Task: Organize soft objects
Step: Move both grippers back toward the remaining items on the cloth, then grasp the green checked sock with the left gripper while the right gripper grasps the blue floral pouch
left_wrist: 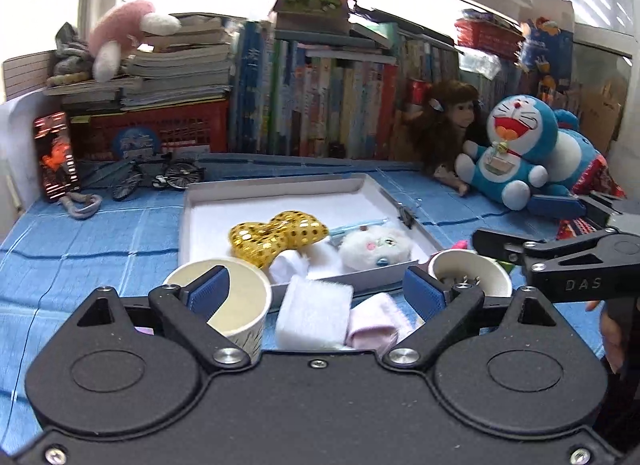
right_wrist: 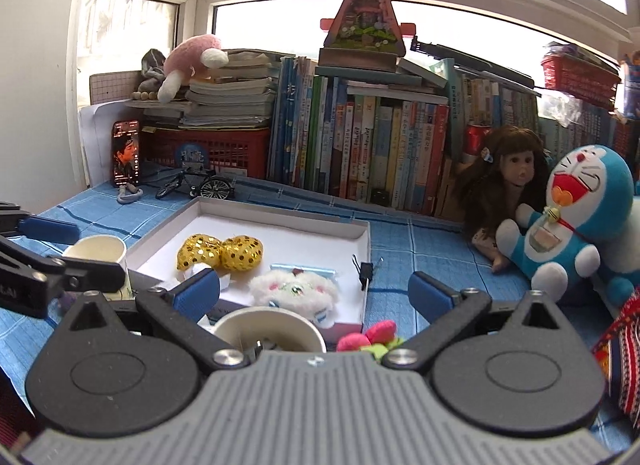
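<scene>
1. Hovering low over the blue cloth (left_wrist: 80, 249), the left gripper (left_wrist: 316, 291) has its jaws spread wide with nothing pinched between them; a folded white cloth (left_wrist: 314, 315) and a pink sock (left_wrist: 376, 323) lie on the table right in the gap.
2. Over on the other side, the right gripper (right_wrist: 314, 291) is spread apart too and empty, looking across a paper cup (right_wrist: 270, 327) towards the white tray (right_wrist: 366, 249).
3. Already in the tray: a gold sequinned heart (right_wrist: 220, 251) and a fluffy white toy (right_wrist: 296, 291), lying close together near the front edge.
4. Handling call: the cloth and sock look light and limp, so they should squash flat under the pads and droop once lifted. I'd pinch the thick folded middle, not a loose corner.
5. A pink and green soft bit (right_wrist: 370, 335) sits just beside the right-hand cup, outside the tray; too little of it shows to say what it is.
6. Watch the edges: a second paper cup (left_wrist: 224, 299) stands just left of the white cloth, touching distance from the left fingers, and looks easy to tip. The tray's front wall rises just beyond the cloth.
7. Room to move: the back half of the tray is bare, so that's the open landing spot. The blue plush cat (left_wrist: 516, 145) and doll (right_wrist: 506, 181) crowd the right, books (right_wrist: 360, 153) wall off the rear.
</scene>
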Available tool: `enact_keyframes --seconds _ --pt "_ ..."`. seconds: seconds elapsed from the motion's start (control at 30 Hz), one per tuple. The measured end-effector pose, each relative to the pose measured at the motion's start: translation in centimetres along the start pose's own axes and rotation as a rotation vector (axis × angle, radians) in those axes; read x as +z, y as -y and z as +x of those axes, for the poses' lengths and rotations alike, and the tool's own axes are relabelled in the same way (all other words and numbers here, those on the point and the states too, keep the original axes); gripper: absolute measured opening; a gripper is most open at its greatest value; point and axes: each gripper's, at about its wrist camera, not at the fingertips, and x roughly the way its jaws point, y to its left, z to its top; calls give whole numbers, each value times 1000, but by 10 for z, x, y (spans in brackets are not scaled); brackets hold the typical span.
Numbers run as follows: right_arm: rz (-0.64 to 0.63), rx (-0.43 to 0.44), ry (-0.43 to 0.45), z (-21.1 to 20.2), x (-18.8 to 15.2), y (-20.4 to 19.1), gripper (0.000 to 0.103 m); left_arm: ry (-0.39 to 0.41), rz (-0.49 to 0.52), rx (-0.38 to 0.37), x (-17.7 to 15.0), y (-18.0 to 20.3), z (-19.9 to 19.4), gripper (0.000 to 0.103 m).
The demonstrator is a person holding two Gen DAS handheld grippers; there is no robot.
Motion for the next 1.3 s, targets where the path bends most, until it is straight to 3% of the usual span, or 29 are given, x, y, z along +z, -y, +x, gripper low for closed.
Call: enact_keyframes --seconds 0.3,0.43,0.83,1.3 --pt "63 -21 68 -14 -37 -1 103 60 34 37 -45 11 -18 91" --pt "79 -55 96 -18 -53 -1 103 61 21 24 -62 13 -20 84" --pt "177 -97 171 -31 -79 13 103 35 109 14 -92 27 -14 83" --pt "131 -245 45 -14 -108 16 103 4 148 17 -104 39 4 79"
